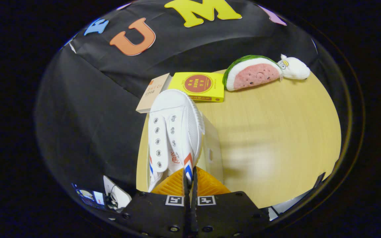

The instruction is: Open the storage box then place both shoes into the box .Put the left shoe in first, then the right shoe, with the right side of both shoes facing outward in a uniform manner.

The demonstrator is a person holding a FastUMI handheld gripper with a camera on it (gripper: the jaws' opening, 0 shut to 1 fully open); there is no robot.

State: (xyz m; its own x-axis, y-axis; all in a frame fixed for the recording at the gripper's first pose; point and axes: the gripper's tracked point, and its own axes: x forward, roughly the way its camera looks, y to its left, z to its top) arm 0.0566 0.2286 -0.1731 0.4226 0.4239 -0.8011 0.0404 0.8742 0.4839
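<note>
White shoe hangs toe-far over the wooden table, the gripper clamped tight on its heel edge.

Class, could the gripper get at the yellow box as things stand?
Probably not yet: the gripper is shut on the white shoe, which stretches ahead of it toward the yellow box.
</note>
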